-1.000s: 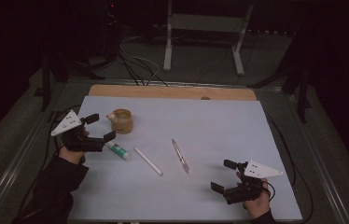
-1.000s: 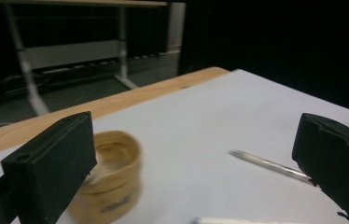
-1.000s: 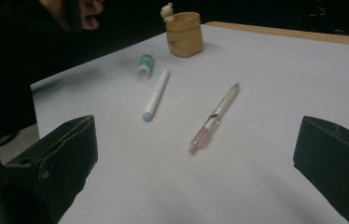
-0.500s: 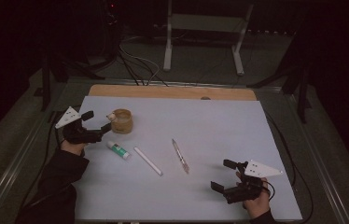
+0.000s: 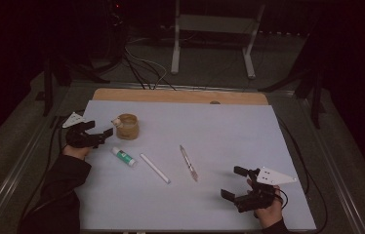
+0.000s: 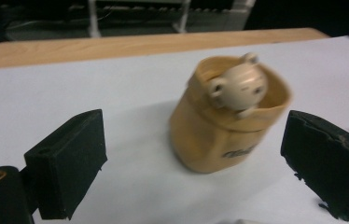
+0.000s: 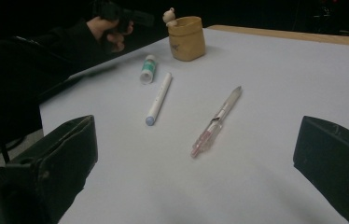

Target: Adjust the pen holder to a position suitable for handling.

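A tan cup (image 5: 127, 126) with a small cream bear figure (image 6: 240, 86) on its rim stands upright at the left of the white sheet. My left gripper (image 5: 102, 130) is low beside it and points at it. In the left gripper view its jaws (image 6: 196, 172) stand wide with the cup (image 6: 228, 126) just ahead of them, untouched. They have just been closing a little, with nothing pressed between them. My right gripper (image 5: 230, 182) rests open near the front right edge, with nothing between its jaws (image 7: 196, 172).
A glue stick (image 5: 123, 157), a white pen (image 5: 154, 168) and a clear pink pen (image 5: 189, 163) lie in a row on the white sheet (image 5: 229, 126). A wooden board edge (image 5: 180, 96) borders the far side. A metal stand (image 5: 210, 44) and cables sit beyond.
My left gripper has sunk toward the table and edged closer to the cup. The right gripper has not moved.
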Tool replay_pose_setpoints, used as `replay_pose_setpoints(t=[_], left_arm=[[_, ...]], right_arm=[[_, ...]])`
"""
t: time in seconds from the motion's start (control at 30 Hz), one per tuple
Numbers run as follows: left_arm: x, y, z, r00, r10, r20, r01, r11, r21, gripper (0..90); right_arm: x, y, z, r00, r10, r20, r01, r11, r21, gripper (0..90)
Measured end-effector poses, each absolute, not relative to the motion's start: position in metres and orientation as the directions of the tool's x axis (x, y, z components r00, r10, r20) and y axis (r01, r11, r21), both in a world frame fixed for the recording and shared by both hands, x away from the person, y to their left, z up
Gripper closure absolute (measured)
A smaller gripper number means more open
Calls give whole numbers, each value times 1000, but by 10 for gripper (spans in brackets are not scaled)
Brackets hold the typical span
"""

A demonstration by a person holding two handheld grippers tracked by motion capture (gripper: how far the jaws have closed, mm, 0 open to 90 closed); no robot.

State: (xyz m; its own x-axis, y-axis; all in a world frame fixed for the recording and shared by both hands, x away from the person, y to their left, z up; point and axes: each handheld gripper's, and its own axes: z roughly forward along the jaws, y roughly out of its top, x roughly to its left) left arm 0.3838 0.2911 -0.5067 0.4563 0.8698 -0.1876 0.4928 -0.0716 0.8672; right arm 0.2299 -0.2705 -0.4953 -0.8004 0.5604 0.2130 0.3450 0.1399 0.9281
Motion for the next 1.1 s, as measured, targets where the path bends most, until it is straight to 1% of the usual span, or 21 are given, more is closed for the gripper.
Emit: replay_pose_setpoints(t=[0.03, 0.07, 0.1, 0.13, 0.17, 0.2, 0.23, 0.27, 0.33, 0.37, 0.4, 0.47, 0.5, 0.53, 0.57, 0.67, 0.73, 1.1], left_arm=[[386, 292, -509, 438, 879, -187, 506, -68, 860, 111], [387, 292, -510, 426, 884, -194, 515, -60, 855, 177], [389, 293, -512, 418, 884, -208, 532, -52, 845, 179], [389, 293, -512, 418, 884, -208, 532, -52, 845, 209], [392, 292, -514, 418, 887, -197, 543, -70, 837, 209], [393, 291, -515, 418, 888, -193, 549, -78, 832, 277], [395, 290, -517, 417, 888, -193, 563, -85, 822, 303], [396, 289, -517, 420, 887, -191, 565, -91, 820, 351], [399, 287, -519, 420, 889, -182, 580, -109, 807, 402], [400, 285, -520, 421, 891, -172, 583, -120, 803, 456], [402, 284, -521, 414, 895, -164, 593, -129, 795, 478], [404, 282, -522, 425, 892, -152, 600, -152, 786, 578], [405, 280, -523, 428, 893, -136, 599, -168, 783, 606], [407, 279, -523, 433, 893, -121, 601, -186, 777, 660], [408, 277, -523, 431, 896, -109, 605, -197, 771, 691], [413, 275, -524, 417, 901, -121, 627, -189, 756, 810], [416, 273, -525, 413, 904, -110, 640, -203, 741, 894], [424, 260, -527, 447, 886, -119, 657, -235, 716, 900]], right_arm=[[230, -271, -495, -800, 561, 211, 343, 140, 929, 0], [230, -271, -495, -801, 562, 208, 341, 141, 929, 0], [230, -271, -495, -801, 562, 208, 341, 142, 929, 0], [230, -271, -495, -801, 562, 208, 341, 142, 929, 0], [230, -271, -495, -801, 563, 203, 339, 148, 929, 0], [229, -270, -495, -802, 561, 204, 340, 149, 928, 0], [229, -270, -495, -802, 561, 205, 342, 149, 928, 0], [229, -270, -495, -802, 561, 204, 341, 151, 928, 0], [229, -270, -495, -803, 559, 204, 340, 149, 929, 0], [230, -270, -495, -803, 560, 205, 340, 148, 929, 0], [230, -270, -495, -803, 560, 206, 340, 146, 929, 0], [230, -271, -495, -801, 560, 211, 344, 143, 928, 0], [230, -271, -495, -801, 559, 214, 346, 140, 928, 0], [230, -271, -495, -801, 560, 213, 346, 141, 928, 0], [230, -271, -495, -801, 560, 212, 345, 143, 928, 0], [230, -271, -495, -801, 561, 211, 344, 143, 928, 0], [230, -271, -495, -801, 561, 209, 344, 146, 927, 0], [231, -273, -495, -799, 562, 211, 344, 139, 929, 0]])
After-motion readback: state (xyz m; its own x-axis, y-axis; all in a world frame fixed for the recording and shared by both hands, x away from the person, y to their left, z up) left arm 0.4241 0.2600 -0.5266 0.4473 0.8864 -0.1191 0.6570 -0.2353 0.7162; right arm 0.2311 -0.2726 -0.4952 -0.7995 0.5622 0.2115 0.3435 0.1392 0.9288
